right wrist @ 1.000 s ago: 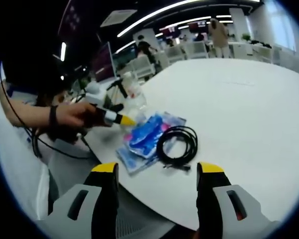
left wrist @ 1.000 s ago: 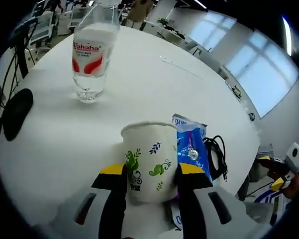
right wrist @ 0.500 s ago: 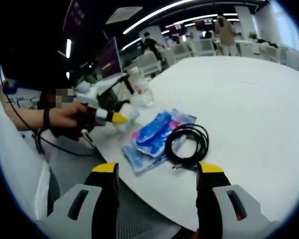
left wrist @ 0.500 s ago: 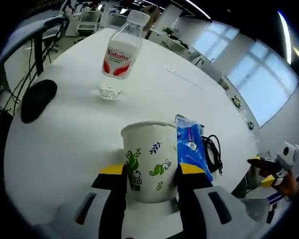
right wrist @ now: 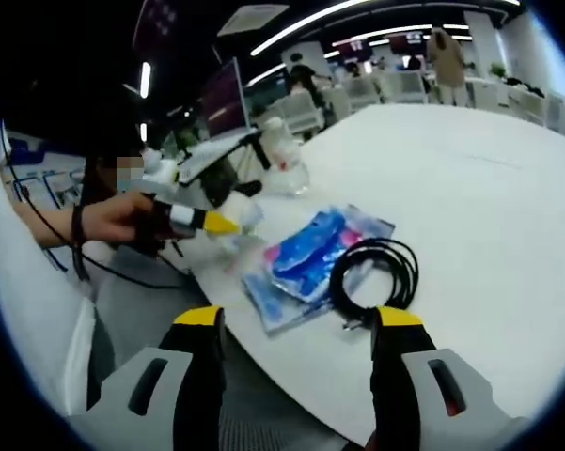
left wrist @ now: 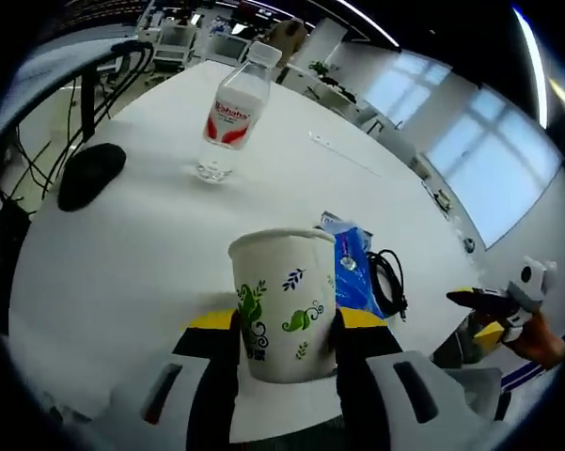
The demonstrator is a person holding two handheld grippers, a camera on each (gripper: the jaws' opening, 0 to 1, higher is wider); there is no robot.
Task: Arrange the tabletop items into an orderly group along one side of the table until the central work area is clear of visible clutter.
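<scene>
My left gripper (left wrist: 287,329) is shut on a white paper cup (left wrist: 284,299) with a green leaf print, held upright above the white round table (left wrist: 150,244). Past the cup lie a blue snack packet (left wrist: 355,274) and a coiled black cable (left wrist: 387,282). A clear water bottle (left wrist: 230,111) with a red label stands farther off, and a black mouse (left wrist: 90,175) lies to the left. My right gripper (right wrist: 296,324) hangs open off the table's edge, with the blue packet (right wrist: 315,258) and black cable (right wrist: 374,278) ahead of it. The left gripper (right wrist: 202,218) with the cup (right wrist: 237,214) shows at left.
Beyond the table's edge are office chairs, desks and monitors (right wrist: 224,97). A thin pen-like item (left wrist: 343,152) lies far across the table. A person's hand (right wrist: 122,218) holds the left gripper. Large windows (left wrist: 470,141) line the far wall.
The left gripper view has pulled back with the cup, so the bottle and mouse look smaller and farther. The right gripper view shifted slightly; packet and cable sit more to its right.
</scene>
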